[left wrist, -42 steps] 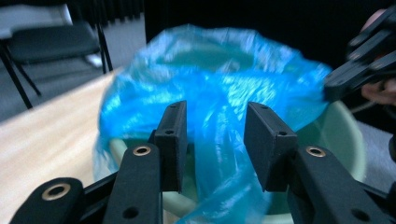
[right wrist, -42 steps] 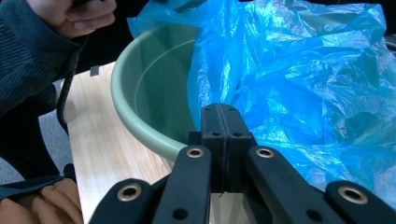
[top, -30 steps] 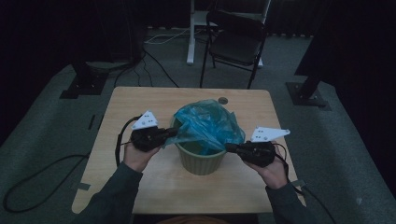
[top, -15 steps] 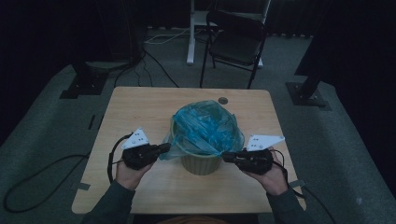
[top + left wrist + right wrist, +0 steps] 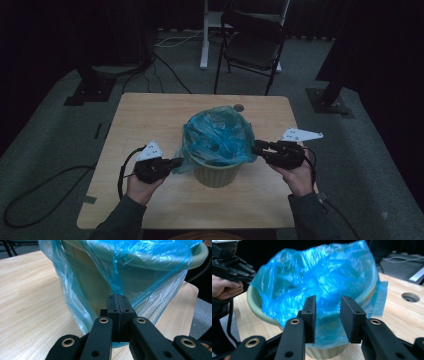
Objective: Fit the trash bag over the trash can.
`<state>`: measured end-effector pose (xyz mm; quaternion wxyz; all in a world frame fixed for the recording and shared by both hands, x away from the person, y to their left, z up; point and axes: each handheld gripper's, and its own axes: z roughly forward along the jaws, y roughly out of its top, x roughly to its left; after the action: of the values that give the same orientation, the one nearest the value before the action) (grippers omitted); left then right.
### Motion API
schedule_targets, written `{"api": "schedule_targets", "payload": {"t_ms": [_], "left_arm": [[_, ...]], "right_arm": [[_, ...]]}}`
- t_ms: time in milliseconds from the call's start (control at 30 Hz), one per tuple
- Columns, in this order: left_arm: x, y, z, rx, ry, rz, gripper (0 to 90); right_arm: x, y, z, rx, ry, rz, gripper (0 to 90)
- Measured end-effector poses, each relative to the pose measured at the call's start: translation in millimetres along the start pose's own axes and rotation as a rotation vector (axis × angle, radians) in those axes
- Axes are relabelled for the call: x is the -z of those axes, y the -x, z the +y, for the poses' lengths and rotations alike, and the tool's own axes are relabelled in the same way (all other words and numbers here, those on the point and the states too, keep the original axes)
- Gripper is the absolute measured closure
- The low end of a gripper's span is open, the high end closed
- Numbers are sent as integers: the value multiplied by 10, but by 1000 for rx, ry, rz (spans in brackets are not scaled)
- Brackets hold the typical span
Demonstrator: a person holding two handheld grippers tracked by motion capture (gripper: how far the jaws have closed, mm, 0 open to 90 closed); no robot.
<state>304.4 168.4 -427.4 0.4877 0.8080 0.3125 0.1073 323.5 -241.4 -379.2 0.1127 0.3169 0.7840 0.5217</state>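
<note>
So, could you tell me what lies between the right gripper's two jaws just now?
In the right gripper view, the right gripper stands open after just opening; the blue bag draped over the green bin shows in the gap, unpinched.

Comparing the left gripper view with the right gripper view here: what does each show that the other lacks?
Left gripper view: the left tool shut on the thin blue plastic bag, pulled down outside the pale green plastic bin. Right gripper view: the right tool, jaws just opening and apart, a round hole in the light wooden table, and the bag's inside. Both: bag, bin, table.
</note>
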Motion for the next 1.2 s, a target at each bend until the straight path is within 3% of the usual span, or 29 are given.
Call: {"api": "schedule_targets", "payload": {"t_ms": [33,200,500,533,600,667,733,900,933,1100,1200], "left_arm": [[0,0,0,0,0,0,899],[-89,39,-8,-1,-6,-17,899],[-161,96,-21,-12,-18,-33,899],[-161,100,-22,-12,-16,-33,899],[-154,98,-21,-12,-13,-34,899],[-151,97,-21,-11,-11,-34,899],[-148,96,-18,-13,-7,-35,899],[-161,110,-13,-11,-4,-41,897],[-165,113,-13,-11,-3,-42,897],[-191,141,-4,-20,-4,-53,897],[-202,160,-6,-24,-5,-56,898]], "right_arm": [[0,0,0,0,0,0,702],[-8,5,-48,22,-47,26,887],[-20,27,-109,18,-87,41,900],[-20,31,-113,17,-93,50,864],[4,31,-110,16,-75,34,695],[19,37,-103,13,-66,39,642],[22,42,-81,-1,-74,56,496],[-86,35,-107,25,-140,85,427],[-102,35,-112,28,-145,90,435],[-113,-4,-89,69,-148,141,750],[-140,-32,-86,96,-167,132,900]]}}
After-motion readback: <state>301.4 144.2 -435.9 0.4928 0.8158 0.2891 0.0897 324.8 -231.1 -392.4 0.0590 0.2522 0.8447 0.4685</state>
